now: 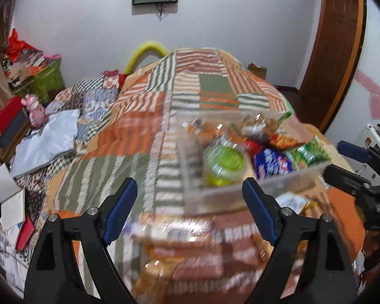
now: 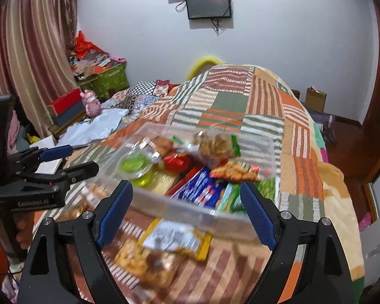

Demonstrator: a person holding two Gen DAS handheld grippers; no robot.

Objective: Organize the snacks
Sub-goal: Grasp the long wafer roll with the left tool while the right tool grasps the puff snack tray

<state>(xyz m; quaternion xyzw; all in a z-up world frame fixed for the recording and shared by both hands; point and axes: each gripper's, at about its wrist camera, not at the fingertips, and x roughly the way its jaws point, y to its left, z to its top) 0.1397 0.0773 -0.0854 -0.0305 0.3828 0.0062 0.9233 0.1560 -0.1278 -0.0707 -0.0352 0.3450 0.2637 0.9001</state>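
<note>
A clear plastic bin (image 1: 230, 192) (image 2: 190, 210) sits on the patchwork quilt, holding a green jelly cup (image 1: 224, 163) (image 2: 136, 166), a blue packet (image 1: 273, 164) (image 2: 202, 190), green packets (image 1: 309, 152) and other snacks. A yellow-edged packet (image 2: 176, 238) and a clear bag of cookies (image 2: 144, 261) lie on the quilt in front of the bin. My left gripper (image 1: 190, 210) (image 2: 71, 159) is open and empty, left of the bin. My right gripper (image 2: 187, 210) (image 1: 352, 162) is open and empty above the loose packets.
The quilt (image 1: 164, 116) covers the bed. A white plastic bag (image 1: 48, 139), a pink toy (image 1: 35, 111), boxes and clutter lie at the left. A wooden door frame (image 1: 334, 50) stands at the right. Both views are motion-blurred.
</note>
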